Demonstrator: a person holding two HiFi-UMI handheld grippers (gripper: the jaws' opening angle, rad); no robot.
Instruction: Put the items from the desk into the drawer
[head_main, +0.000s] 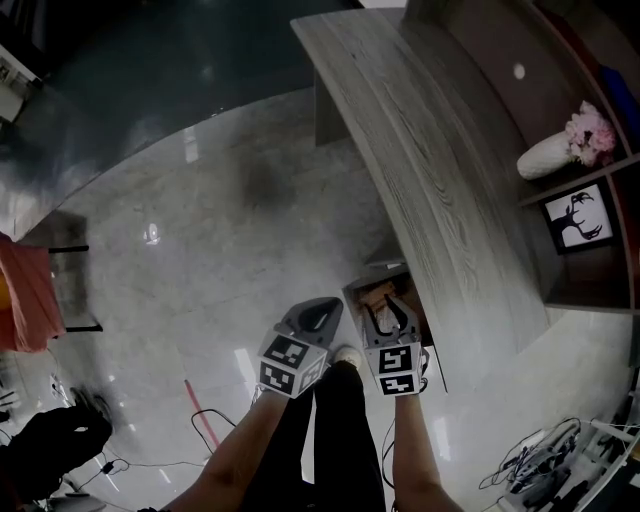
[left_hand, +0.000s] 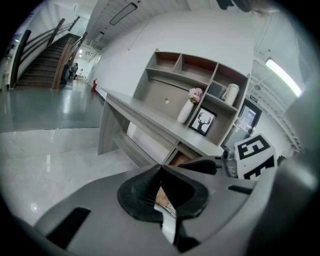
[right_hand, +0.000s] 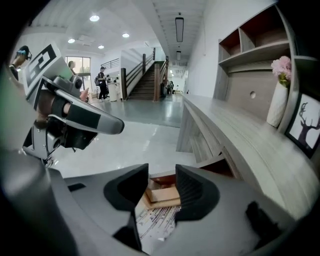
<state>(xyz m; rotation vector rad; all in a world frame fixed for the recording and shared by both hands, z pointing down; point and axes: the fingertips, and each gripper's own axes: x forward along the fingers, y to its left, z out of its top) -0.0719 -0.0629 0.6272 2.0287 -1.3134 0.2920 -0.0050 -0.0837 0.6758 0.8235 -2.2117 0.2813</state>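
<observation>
- Left gripper (head_main: 320, 315) pinched shut, empty, just left of the drawer (head_main: 356, 291).
- Right gripper (right_hand: 162, 187) spread open over it; wooden box (right_hand: 163, 195) lying inside, untouched.
- Reads as drop-off; next, lift clear, scan the desk (head_main: 440, 180) for more.

Grey desk (head_main: 440, 190) with vase (head_main: 548, 155), deer picture (head_main: 583, 217)

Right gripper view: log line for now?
right gripper: open, above open brown wooden drawer; left gripper: shut; tan flat box: in drawer
</observation>
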